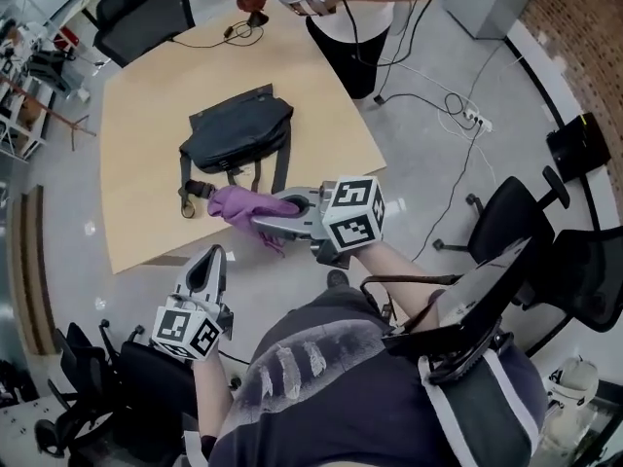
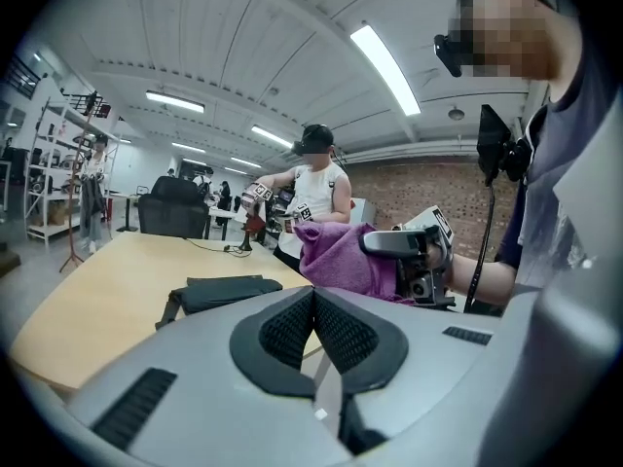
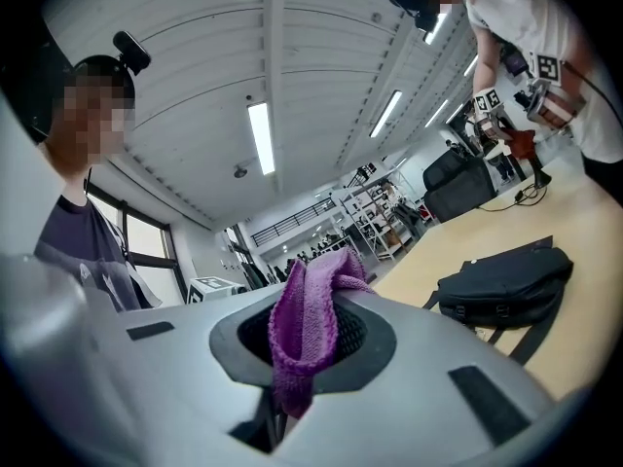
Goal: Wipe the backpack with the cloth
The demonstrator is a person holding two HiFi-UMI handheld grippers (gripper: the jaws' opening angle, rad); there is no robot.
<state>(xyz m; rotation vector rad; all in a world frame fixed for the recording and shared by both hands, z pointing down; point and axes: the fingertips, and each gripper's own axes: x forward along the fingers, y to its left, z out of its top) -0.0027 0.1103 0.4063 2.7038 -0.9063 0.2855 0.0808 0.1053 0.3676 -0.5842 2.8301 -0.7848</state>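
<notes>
A soft, nubby purple cloth [image 1: 234, 205] is pinched between the right gripper's [image 1: 270, 214] ribbed pads at frame centre. It perhaps brushes the straps of the flat black fabric backpack [image 1: 237, 129], which lies just above on the pale wooden table [image 1: 136, 105]. At lower left, the left gripper [image 1: 213, 254] is clenched on nothing.

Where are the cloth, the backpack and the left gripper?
cloth [image 1: 237, 205], head view: the bunched purple middle.
backpack [image 1: 238, 127], head view: the middle of its black body.
left gripper [image 1: 215, 254], head view: the tips of its closed fingers.
</notes>
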